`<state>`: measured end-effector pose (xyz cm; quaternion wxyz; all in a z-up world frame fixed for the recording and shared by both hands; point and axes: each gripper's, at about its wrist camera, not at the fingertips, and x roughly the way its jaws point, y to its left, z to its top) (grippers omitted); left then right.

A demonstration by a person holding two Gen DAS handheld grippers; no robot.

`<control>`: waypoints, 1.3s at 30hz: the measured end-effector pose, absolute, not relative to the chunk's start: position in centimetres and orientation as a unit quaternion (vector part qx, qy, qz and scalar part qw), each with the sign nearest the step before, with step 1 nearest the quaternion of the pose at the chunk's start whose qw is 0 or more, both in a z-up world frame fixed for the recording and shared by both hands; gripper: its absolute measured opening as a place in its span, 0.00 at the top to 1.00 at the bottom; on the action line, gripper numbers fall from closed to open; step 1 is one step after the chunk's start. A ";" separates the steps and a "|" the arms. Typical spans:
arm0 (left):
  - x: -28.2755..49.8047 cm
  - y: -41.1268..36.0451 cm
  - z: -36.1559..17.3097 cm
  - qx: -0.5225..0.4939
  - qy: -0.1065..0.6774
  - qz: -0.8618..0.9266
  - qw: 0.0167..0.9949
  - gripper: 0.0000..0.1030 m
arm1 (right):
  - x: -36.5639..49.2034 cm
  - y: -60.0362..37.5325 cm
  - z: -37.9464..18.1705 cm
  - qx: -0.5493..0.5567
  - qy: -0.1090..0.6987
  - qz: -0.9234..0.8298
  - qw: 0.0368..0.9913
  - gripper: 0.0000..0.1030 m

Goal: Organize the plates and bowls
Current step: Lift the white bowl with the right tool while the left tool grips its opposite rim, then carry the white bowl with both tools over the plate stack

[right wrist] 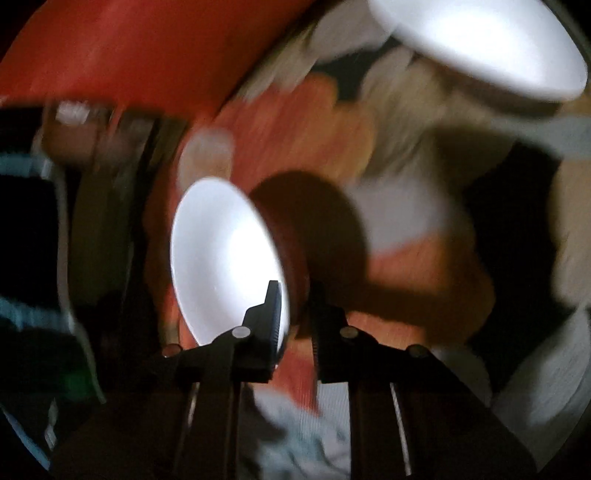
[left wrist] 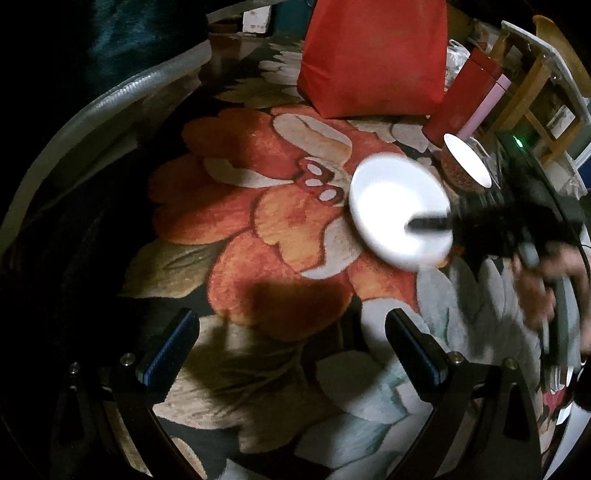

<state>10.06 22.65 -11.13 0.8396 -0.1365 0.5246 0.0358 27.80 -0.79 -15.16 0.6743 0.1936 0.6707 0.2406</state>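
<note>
Now we hold a white bowl by its rim, pinched in our right gripper. It is round, shiny and tipped on its side over the flower cloth. Our left gripper is spread wide, holding nothing. Another white plate sits far back by the red bag.

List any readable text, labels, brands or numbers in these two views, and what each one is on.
None can be read.
Red bag: plain, no print visible.
Red box beside it: no legible label.
White box at the far edge: faint marks, too small to read.
White bowl in the right tongs: unmarked.
The right wrist view is motion-blurred throughout.
</note>
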 end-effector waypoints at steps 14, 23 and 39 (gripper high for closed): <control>10.5 20.2 -15.6 -0.141 0.581 0.024 0.801 0.45 | 17.2 3.5 -14.7 0.069 0.690 0.338 0.636 0.83; 10.8 18.3 -14.4 -0.129 0.573 -0.002 0.809 0.78 | 15.4 5.6 -14.6 0.003 0.672 0.288 0.682 0.86; 12.4 9.1 -7.3 -0.089 0.528 -0.092 0.840 0.79 | 16.0 -4.7 -6.8 0.049 0.642 0.217 0.734 0.89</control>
